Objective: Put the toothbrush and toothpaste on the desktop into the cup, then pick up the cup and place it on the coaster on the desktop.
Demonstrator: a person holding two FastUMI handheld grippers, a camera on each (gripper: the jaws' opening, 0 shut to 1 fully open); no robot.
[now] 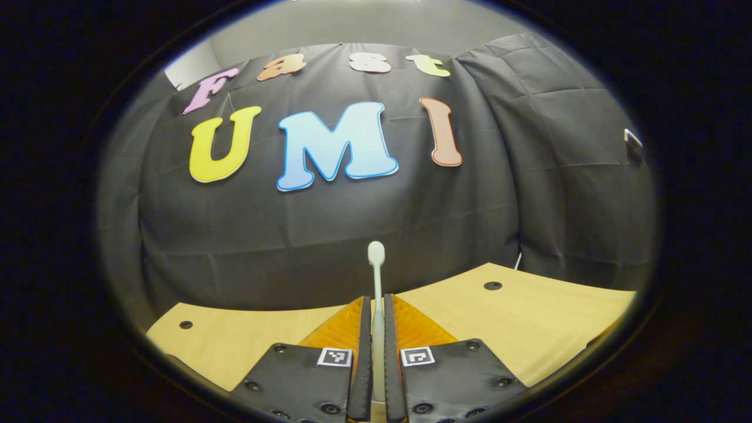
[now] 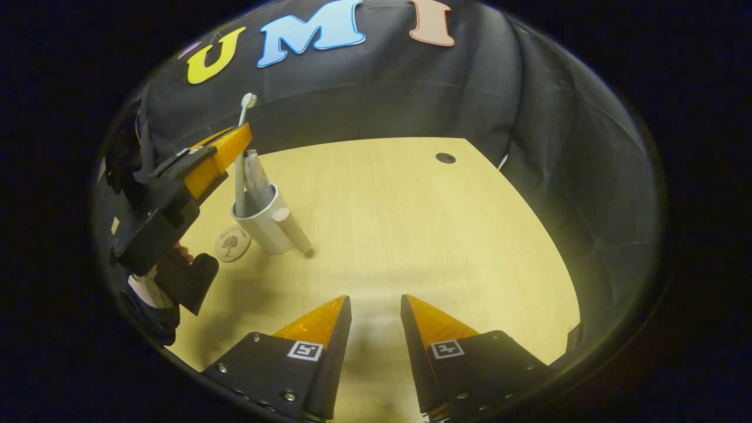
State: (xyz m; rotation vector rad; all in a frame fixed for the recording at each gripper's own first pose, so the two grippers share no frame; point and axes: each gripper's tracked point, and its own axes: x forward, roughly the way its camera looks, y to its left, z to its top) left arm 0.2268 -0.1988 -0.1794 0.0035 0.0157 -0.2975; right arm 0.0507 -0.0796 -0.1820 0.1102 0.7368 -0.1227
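In the left gripper view my left gripper is shut on the white toothbrush, whose head sticks up past the fingertips. The right gripper view shows that left gripper holding the toothbrush upright, its lower end down inside the white cup. The toothpaste tube stands in the cup too. A round wooden coaster lies on the desk just left of the cup. My right gripper hangs open above the desk, nearer than the cup, with nothing between its fingers.
A pale stick-like handle juts from the cup's side toward me. The wooden desk has a dark cable hole at the far right. A hand holds the left gripper at the desk's left edge.
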